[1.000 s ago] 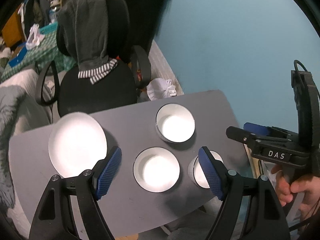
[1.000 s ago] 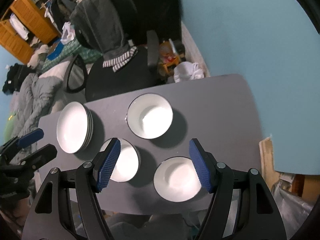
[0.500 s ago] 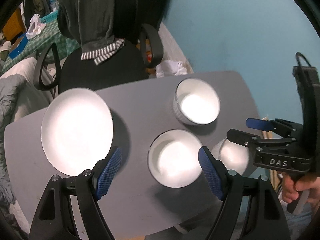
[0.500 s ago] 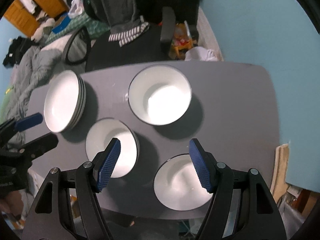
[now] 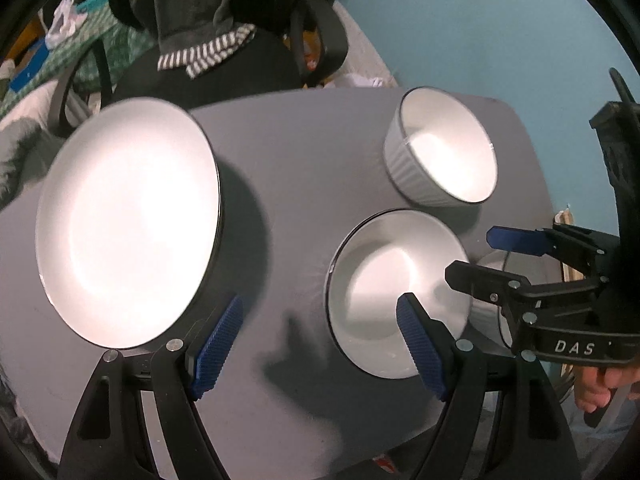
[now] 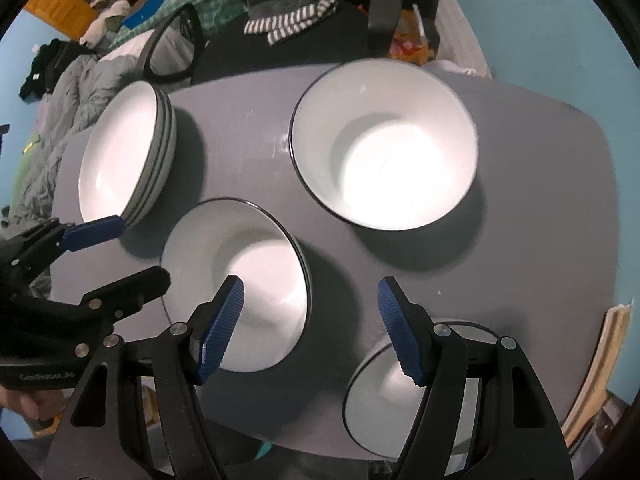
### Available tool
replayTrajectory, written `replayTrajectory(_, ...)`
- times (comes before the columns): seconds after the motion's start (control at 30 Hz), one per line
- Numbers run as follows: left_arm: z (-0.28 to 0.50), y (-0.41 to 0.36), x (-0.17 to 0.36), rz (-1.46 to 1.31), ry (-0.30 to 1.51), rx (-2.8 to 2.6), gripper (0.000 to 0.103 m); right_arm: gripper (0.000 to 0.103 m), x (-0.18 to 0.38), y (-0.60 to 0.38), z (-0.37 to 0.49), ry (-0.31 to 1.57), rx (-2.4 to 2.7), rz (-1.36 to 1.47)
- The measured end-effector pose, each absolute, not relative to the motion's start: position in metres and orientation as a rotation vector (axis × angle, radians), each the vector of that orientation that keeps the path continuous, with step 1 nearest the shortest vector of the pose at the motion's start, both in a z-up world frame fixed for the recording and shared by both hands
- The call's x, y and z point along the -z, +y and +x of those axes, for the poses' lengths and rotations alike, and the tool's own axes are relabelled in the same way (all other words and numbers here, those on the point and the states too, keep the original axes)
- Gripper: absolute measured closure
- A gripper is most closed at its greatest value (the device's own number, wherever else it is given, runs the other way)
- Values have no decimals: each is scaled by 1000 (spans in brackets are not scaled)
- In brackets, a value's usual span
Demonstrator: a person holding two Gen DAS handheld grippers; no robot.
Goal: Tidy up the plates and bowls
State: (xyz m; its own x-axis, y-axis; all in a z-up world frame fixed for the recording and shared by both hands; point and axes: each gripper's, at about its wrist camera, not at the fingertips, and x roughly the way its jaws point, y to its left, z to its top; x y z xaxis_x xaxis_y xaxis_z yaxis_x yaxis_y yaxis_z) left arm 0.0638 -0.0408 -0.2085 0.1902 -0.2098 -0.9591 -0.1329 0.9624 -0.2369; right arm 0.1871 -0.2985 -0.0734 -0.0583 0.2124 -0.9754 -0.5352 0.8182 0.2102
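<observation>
On the grey table (image 5: 304, 152) a stack of white plates (image 5: 128, 220) sits at the left. A white bowl (image 5: 396, 292) is in the middle, a ribbed white bowl (image 5: 440, 148) stands farther back, and a small bowl (image 5: 490, 304) is half hidden at the right. My left gripper (image 5: 318, 344) hangs open above bare table between the plates and the middle bowl. In the right wrist view my right gripper (image 6: 312, 324) is open over the gap between the middle bowl (image 6: 236, 292) and the near small bowl (image 6: 376, 392). The plates (image 6: 120, 160) and large bowl (image 6: 384, 148) lie beyond. Neither gripper holds anything.
A black office chair (image 5: 224, 64) draped with a grey hooded garment stands behind the table. A teal wall (image 5: 500, 32) runs along the right. Bedding and clothes (image 6: 68, 92) lie at the left. A wooden board (image 6: 612, 344) leans by the table's right edge.
Both grippers have come down toward the table, so the dishes look larger and closer. Their jaws stand as wide as before. No dish has moved.
</observation>
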Motion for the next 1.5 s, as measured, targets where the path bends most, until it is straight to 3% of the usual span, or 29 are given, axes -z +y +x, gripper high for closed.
replayTrajectory(0.4, 62, -42, 232, -352, 1423, 61, 23, 33, 97, -292, 193, 1569, -634, -269)
replayTrajectory(0.47, 65, -40, 237, -365, 1429, 62, 23, 37, 100, -292, 193, 1576, -636, -269)
replayTrajectory(0.53, 67, -40, 241, -384, 1439, 64, 32, 42, 105, -292, 193, 1585, -636, -277)
replayTrajectory(0.67, 67, -39, 249, -407, 1455, 63, 40, 50, 108, -289, 192, 1585, -632, -296)
replayTrajectory(0.73, 68, -39, 255, -419, 1478, 57, 52, 54, 109, -287, 193, 1597, -641, -289)
replayTrajectory(0.87, 67, -38, 262, -447, 1485, 48, 54, 63, 112, -283, 192, 1601, -650, -293)
replayTrajectory(1.0, 64, -33, 268, -488, 1507, 44, 70, 74, 115, -277, 190, 1608, -671, -314)
replayTrajectory(1.23, 66, -37, 271, -490, 1501, 53, 83, 81, 122, -273, 190, 1599, -667, -348)
replayTrajectory(1.33, 66, -39, 274, -508, 1509, 63, 90, 89, 123, -273, 193, 1602, -653, -327)
replayTrajectory(1.5, 64, -39, 274, -499, 1504, 32, 92, 97, 124, -282, 200, 1616, -636, -284)
